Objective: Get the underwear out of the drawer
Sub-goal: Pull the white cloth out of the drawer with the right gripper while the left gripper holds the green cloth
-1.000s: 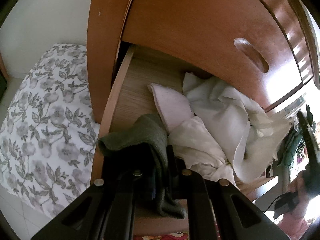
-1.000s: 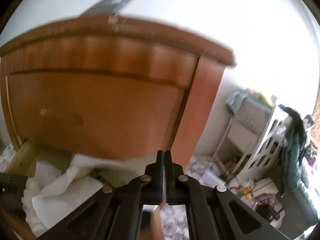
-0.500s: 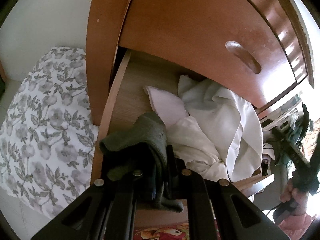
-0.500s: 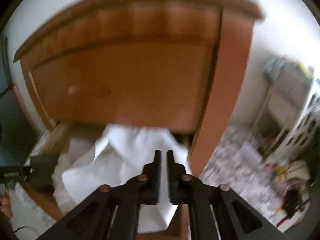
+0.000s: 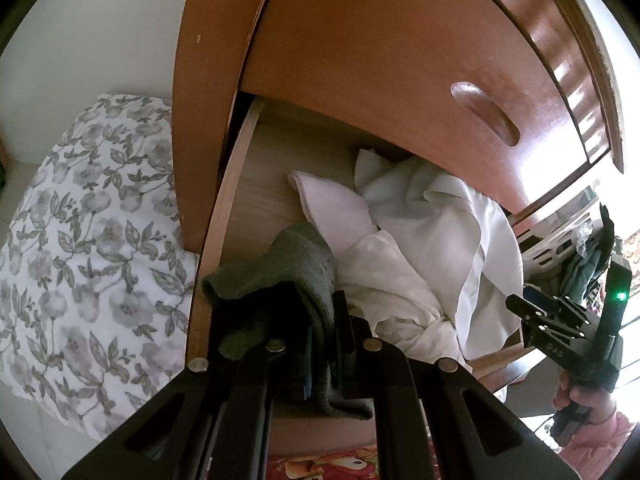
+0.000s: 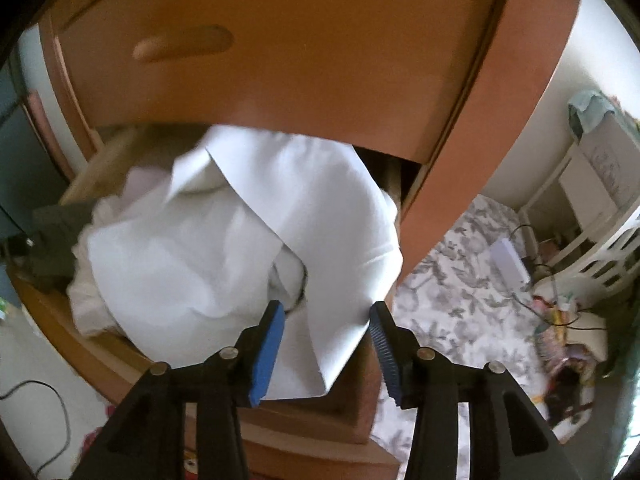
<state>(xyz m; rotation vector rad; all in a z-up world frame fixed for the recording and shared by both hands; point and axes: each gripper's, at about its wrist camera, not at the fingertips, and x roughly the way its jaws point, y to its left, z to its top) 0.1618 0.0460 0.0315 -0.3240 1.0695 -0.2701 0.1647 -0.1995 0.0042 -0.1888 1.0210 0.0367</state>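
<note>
Ahead of both claws stands a brown wooden dresser (image 5: 400, 60), its closed upper front with a recessed oval handle (image 5: 484, 114) overhanging the pulled-out drawer (image 5: 256, 184) below. Beyond the left claw (image 5: 320, 340), to its right in the drawer, lies a heap of white cloth (image 5: 440, 232), with a pale pink folded piece (image 5: 332, 208) just past the claw's tips. To the left of that claw, outside the dresser, spreads a grey floral fabric (image 5: 80, 260). The left claw is clamped on dark green underwear (image 5: 288, 272), which drapes over its fingers above the drawer's near left corner. The right claw (image 6: 326, 332) is spread wide, its blue pads (image 6: 266, 348) on either side of a white cloth flap (image 6: 320, 264) hanging over the drawer's front edge. Whether the pads touch it cannot be told. Far right of the left claw, a hand (image 5: 580, 396) grips the other claw's handle.
</note>
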